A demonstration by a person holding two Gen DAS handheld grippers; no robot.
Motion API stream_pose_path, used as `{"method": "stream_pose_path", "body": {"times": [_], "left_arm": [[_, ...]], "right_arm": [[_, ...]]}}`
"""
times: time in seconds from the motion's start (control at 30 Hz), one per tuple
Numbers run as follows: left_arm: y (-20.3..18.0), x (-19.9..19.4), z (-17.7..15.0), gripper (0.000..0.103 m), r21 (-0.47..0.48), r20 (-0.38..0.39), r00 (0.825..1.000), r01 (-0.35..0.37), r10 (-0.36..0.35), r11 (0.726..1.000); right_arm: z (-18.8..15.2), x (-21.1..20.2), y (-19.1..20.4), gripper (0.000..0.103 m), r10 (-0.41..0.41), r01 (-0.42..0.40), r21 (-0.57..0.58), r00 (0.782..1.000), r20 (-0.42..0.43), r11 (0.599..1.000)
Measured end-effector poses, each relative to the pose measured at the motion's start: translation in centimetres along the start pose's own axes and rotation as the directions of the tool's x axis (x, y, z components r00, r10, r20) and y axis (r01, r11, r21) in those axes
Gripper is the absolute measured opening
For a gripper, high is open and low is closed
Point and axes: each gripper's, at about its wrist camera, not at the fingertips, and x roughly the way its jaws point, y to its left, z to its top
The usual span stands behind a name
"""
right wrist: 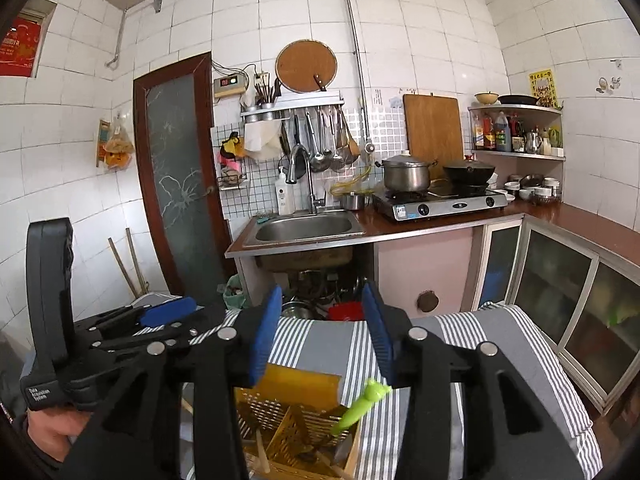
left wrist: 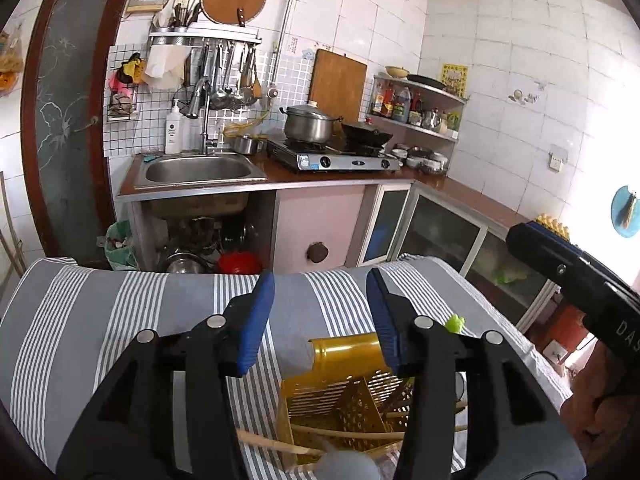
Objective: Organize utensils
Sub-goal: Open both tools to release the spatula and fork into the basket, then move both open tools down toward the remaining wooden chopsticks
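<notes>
Two fisheye views, one from each wrist, both looking forward along blue-padded fingers. Left wrist: low over a striped cloth (left wrist: pixel 168 308), facing the sink (left wrist: pixel 200 170) and stove (left wrist: pixel 332 156) across the room, with the yellow utensil basket (left wrist: pixel 352 404) close below and the right gripper (left wrist: pixel 536 236) at the right edge. Right wrist: higher and further back, facing the same sink (right wrist: pixel 304 230), with the same basket (right wrist: pixel 296 420) close below and the left gripper (right wrist: pixel 168 314) at left.

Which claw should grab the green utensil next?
Right, probably. The green utensil sticks up from the caddy just below the open right claw; in the left view it is only a tip behind a finger.
</notes>
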Motion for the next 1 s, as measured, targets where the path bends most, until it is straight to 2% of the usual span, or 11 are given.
{"method": "stream_pose_path", "body": {"times": [0.33, 0.5, 0.63, 0.83, 0.93, 1.0], "left_arm": [[0.3, -4.9, -0.4, 0.047, 0.018, 0.042, 0.998, -0.04, 0.039, 0.999], [1.6, -9.5, -2.5, 0.053, 0.015, 0.077, 0.991, -0.111, 0.11, 0.994], [3.6, -13.1, -6.2, 0.058, 0.021, 0.061, 0.983, -0.172, 0.171, 0.985], [6.1, -15.8, -13.7, 0.058, 0.034, -0.038, 0.966, -0.253, 0.254, 0.967], [6.5, -16.1, -17.8, 0.058, 0.035, -0.115, 0.963, -0.242, 0.244, 0.97], [6.7, -15.6, -19.9, 0.058, 0.031, -0.167, 0.96, -0.221, 0.223, 0.975]], "right_arm": [[-0.7, -3.4, 0.5, 0.042, -0.005, 0.005, -0.007, 1.0, 0.017, 1.0], [-2.8, -7.1, 0.5, 0.042, -0.03, 0.031, -0.027, 0.999, 0.011, 0.999], [-6.8, -9.8, -0.1, 0.044, -0.06, 0.06, -0.004, 0.997, -0.05, 0.998], [-13.8, -11.8, 0.1, 0.044, -0.081, 0.087, 0.03, 0.981, -0.176, 0.996], [-17.3, -11.7, 1.0, 0.044, -0.065, 0.084, 0.061, 0.964, -0.256, 0.995], [-19.3, -11.5, 2.1, 0.044, -0.073, 0.088, 0.036, 0.951, -0.302, 0.995]]}}
